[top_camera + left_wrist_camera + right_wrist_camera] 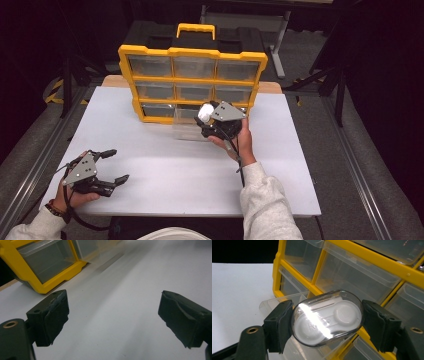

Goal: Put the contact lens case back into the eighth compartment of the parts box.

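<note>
The right gripper [325, 321] has its 2 black jaws closed on the ends of a small oval case of clear plastic with a white inner part [327, 318]; in the high view that right gripper [212, 120] holds the case [204, 113] just in front of the bottom row of a yellow-framed organiser of 9 clear plastic drawers [192, 82]; a clear drawer [278, 301] stands pulled out just below the case; the left gripper [112, 166] rests low at the near left of the white table [175, 170], well apart from the organiser, its jaws spread wide and holding nothing.
</note>
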